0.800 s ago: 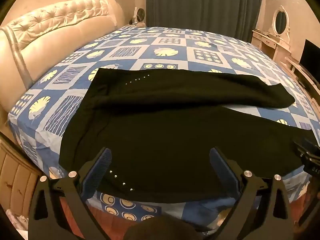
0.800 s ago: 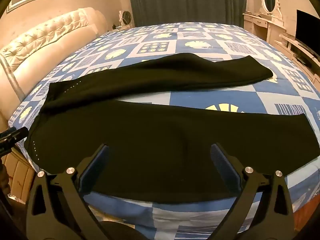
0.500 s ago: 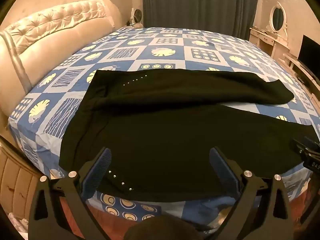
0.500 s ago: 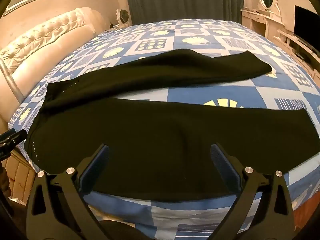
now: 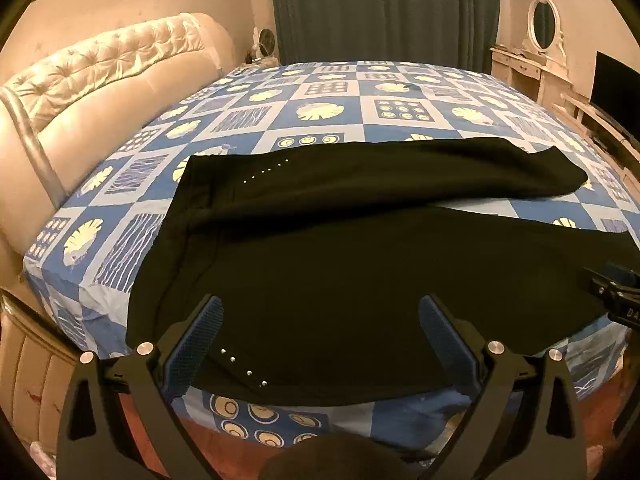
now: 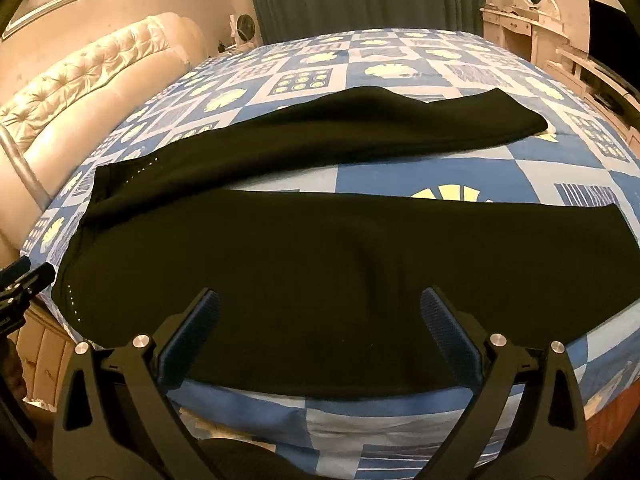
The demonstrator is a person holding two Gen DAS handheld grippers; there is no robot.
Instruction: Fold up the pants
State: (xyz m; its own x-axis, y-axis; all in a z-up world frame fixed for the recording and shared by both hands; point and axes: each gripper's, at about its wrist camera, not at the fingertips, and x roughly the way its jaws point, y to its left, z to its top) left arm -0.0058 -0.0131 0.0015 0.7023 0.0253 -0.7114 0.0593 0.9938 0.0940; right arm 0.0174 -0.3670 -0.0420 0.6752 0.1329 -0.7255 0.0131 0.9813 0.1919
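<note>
Bed (image 5: 304, 116) w/ blue-and-white patterned sheet fills both views, padded cream headboard (image 5: 100, 80) at its left, dark curtain (image 5: 384, 8) behind, dresser (image 5: 524, 68) w/ oval mirror far right. Black pants (image 5: 340, 260) lie flat across the near part of the bed, waist to the left, legs spread apart toward the right, near leg reaching the bed edge. Left gripper (image 5: 320, 320) & right gripper (image 6: 320, 320) both spread wide, holding nothing, above the near leg by the bed edge
</note>
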